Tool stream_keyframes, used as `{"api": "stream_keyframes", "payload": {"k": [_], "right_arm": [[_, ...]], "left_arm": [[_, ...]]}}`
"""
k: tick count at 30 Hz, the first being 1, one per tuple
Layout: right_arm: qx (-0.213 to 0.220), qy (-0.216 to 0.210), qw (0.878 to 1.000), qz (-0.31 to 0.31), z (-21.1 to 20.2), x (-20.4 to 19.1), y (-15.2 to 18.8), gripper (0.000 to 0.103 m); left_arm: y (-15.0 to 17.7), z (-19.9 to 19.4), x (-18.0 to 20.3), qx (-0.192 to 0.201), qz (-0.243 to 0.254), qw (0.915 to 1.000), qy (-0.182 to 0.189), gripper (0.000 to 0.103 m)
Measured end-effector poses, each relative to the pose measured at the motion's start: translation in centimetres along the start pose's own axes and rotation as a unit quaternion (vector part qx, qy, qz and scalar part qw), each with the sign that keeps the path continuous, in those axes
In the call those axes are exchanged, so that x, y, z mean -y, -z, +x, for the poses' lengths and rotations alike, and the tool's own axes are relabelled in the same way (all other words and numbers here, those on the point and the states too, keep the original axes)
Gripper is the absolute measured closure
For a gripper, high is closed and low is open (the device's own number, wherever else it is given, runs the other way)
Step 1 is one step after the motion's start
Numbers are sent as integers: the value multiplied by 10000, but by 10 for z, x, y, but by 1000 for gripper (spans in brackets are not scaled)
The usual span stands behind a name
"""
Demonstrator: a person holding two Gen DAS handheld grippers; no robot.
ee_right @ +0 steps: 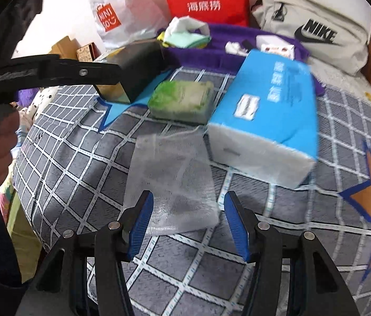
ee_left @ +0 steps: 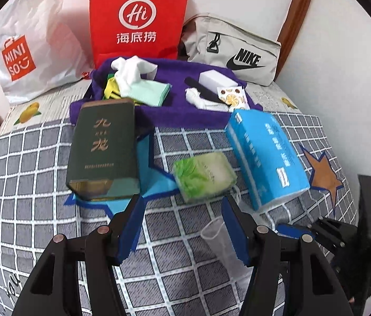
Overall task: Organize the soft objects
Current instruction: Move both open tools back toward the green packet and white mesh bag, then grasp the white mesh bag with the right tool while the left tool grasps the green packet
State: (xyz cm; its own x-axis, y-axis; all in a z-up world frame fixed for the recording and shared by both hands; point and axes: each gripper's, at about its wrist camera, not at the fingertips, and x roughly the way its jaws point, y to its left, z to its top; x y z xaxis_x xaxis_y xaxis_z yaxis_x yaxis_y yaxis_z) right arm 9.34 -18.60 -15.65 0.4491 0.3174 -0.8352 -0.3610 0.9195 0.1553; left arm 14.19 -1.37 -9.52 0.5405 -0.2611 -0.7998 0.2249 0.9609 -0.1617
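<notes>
On the checked bedspread lie a dark green box (ee_left: 103, 147), a green tissue pack (ee_left: 203, 175), a blue tissue pack (ee_left: 264, 158) and a clear mesh pouch (ee_right: 172, 181). Behind them a purple felt organizer (ee_left: 159, 113) holds white socks (ee_left: 132, 73), a mint cloth (ee_left: 148, 92) and small items. My left gripper (ee_left: 182, 210) is open and empty, just short of the green pack. My right gripper (ee_right: 188, 210) is open over the near end of the mesh pouch, not closed on it. The left gripper also shows in the right wrist view (ee_right: 53, 73).
A white Miniso bag (ee_left: 27, 52), a red paper bag (ee_left: 138, 18) and a grey Nike bag (ee_left: 235, 50) stand against the wall behind the organizer. The bed's left edge drops off beside cardboard boxes (ee_right: 80, 50).
</notes>
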Motion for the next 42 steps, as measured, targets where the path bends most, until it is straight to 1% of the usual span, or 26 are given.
{"api": "stream_keyframes", "payload": {"k": [2, 4, 6, 9, 11, 12, 14, 16, 18, 21, 23, 25, 26, 28, 30, 31, 33, 35, 36, 42], "right_arm": [[-45, -14, 10000, 14, 9, 1, -1, 47], [-39, -17, 10000, 49, 14, 2, -3, 44], [15, -149, 9998, 136, 13, 1, -5, 33], [60, -385, 9989, 271, 12, -2, -8, 30], [40, -436, 9987, 262, 13, -9, -9, 25], [16, -390, 9990, 209, 15, -14, -10, 23], [-58, -295, 9995, 65, 22, -24, -10, 22], [-99, -204, 9997, 5, 28, -32, -11, 17], [-63, -123, 9999, 62, 31, -37, -12, 9], [-27, 117, 9998, 157, 37, -43, -14, 7], [35, 388, 9992, 86, 41, -49, -15, 7], [103, 640, 9979, -72, 44, -54, -13, 12], [149, 800, 9965, -186, 45, -57, -11, 16], [267, 825, 9959, -247, 41, -57, -8, 27], [369, 840, 9956, -210, 35, -53, -4, 54], [390, 833, 9956, -182, 32, -50, -2, 59], [378, 761, 9963, -138, 26, -44, 2, 80], [339, 667, 9972, -89, 20, -38, 8, 87], [316, 617, 9976, -73, 17, -37, 10, 88], [258, 518, 9983, -1, 0, -24, 30, 89]], "left_arm": [[4, 0, -1, -4, 36, 10000, 29, 44], [8, 1, -3, -27, 48, 10000, 56, 44], [10, 4, -7, -87, 16, 9999, 94, 44], [11, 7, -8, -122, 2, 9999, 118, 44], [12, 7, -9, -122, -12, 9998, 145, 44], [12, 7, -9, -116, -18, 9998, 174, 44], [13, 6, -10, -104, -14, 9997, 202, 44], [14, 6, -11, -110, 5, 9997, 205, 44], [15, 6, -13, -119, 1, 9998, 184, 44], [17, 7, -20, -143, -82, 9998, 145, 44], [18, 8, -25, -166, -152, 9997, 111, 44], [18, 9, -28, -173, -184, 9997, 69, 44], [19, 9, -29, -174, -188, 9997, 65, 44], [18, 10, -28, -171, -174, 9997, 67, 44], [17, 11, -26, -156, -146, 9997, 91, 44], [16, 12, -23, -141, -108, 9998, 135, 44], [13, 13, -16, -100, 23, 9997, 219, 44], [8, 15, -6, -47, 239, 9995, 202, 44], [5, 17, 0, -25, 377, 9991, 182, 44], [-14, 36, 31, -35, 1031, 9946, 79, 39]]}}
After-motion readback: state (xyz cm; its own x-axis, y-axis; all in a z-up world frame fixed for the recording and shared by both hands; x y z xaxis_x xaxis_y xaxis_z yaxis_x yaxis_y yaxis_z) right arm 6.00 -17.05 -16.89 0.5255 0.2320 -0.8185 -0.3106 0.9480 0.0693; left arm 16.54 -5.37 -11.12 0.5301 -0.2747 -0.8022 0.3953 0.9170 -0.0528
